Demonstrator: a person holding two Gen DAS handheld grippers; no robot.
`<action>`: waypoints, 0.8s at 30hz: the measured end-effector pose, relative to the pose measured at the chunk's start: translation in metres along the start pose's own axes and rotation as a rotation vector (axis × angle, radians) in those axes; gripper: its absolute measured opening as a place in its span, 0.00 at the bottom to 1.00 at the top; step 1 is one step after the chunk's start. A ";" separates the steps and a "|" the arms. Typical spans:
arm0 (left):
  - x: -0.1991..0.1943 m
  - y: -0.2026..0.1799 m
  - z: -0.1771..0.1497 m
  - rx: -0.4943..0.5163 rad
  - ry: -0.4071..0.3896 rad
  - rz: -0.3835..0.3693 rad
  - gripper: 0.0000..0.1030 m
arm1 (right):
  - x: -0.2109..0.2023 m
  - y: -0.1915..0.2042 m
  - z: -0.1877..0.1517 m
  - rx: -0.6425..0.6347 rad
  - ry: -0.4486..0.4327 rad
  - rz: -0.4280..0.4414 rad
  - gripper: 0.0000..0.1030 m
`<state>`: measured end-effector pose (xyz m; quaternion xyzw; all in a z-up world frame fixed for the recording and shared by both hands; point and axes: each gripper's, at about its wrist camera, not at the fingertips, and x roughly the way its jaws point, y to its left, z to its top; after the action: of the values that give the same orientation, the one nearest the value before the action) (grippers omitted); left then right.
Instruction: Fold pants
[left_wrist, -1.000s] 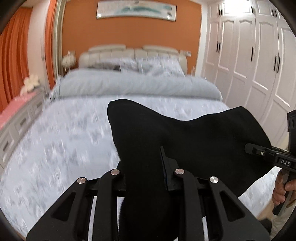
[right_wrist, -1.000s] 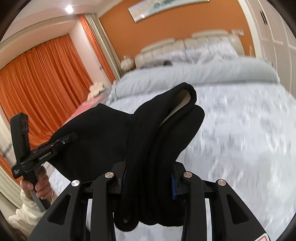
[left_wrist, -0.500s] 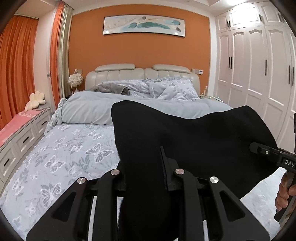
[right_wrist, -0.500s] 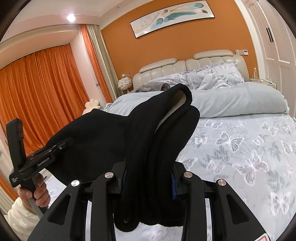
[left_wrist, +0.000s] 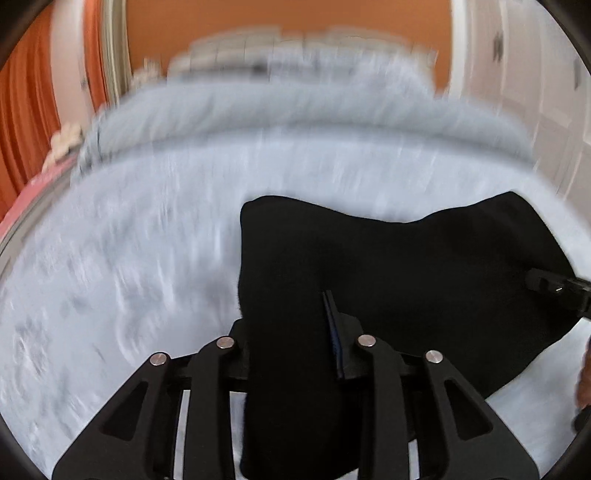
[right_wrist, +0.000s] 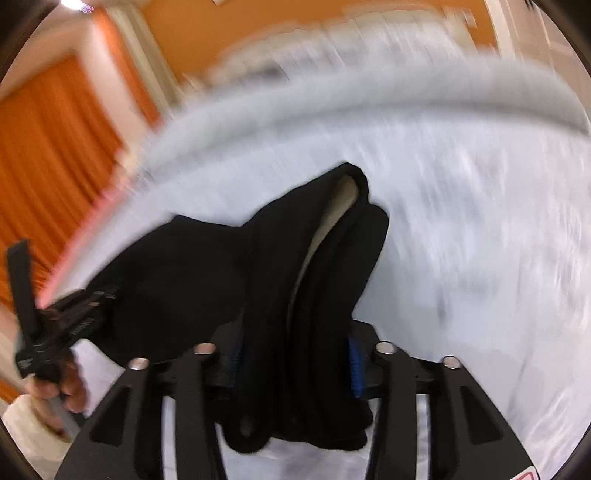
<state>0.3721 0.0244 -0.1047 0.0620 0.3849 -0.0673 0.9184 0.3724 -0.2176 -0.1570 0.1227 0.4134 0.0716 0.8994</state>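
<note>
The black pants (left_wrist: 388, 266) hung in a thick folded bundle between the two grippers, above the bed (left_wrist: 129, 266), whose pale patterned sheet was smeared by motion blur in both wrist views. A rolled grey duvet (left_wrist: 295, 110) crossed the bed further back, with orange curtains (right_wrist: 48, 155) to the side and white wardrobe doors (left_wrist: 517, 74) opposite. In the right wrist view the pants showed several stacked layers with a pale lining (right_wrist: 332, 214) visible inside one fold. The left gripper (left_wrist: 295, 332) had one end of the bundle between its fingers, jaws opening; whether the pads pressed the cloth could not be told. The right gripper (right_wrist: 291, 347) held the other end's layers between its blue pads (right_wrist: 355, 365), jaws likewise opening. A hand (right_wrist: 62, 384) gripped the left tool's handle.
</note>
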 end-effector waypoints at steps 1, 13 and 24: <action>-0.003 0.002 -0.009 -0.004 -0.054 0.016 0.51 | 0.002 -0.009 -0.008 0.029 -0.022 0.018 0.61; -0.100 0.057 -0.011 -0.202 -0.054 -0.013 0.91 | -0.094 0.020 -0.033 -0.010 -0.061 0.031 0.46; -0.061 0.021 -0.044 -0.111 0.095 0.109 0.91 | -0.096 0.001 -0.041 0.055 0.000 -0.187 0.08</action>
<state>0.3020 0.0567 -0.0904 0.0351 0.4271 0.0072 0.9035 0.2787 -0.2316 -0.1128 0.1083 0.4250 -0.0242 0.8983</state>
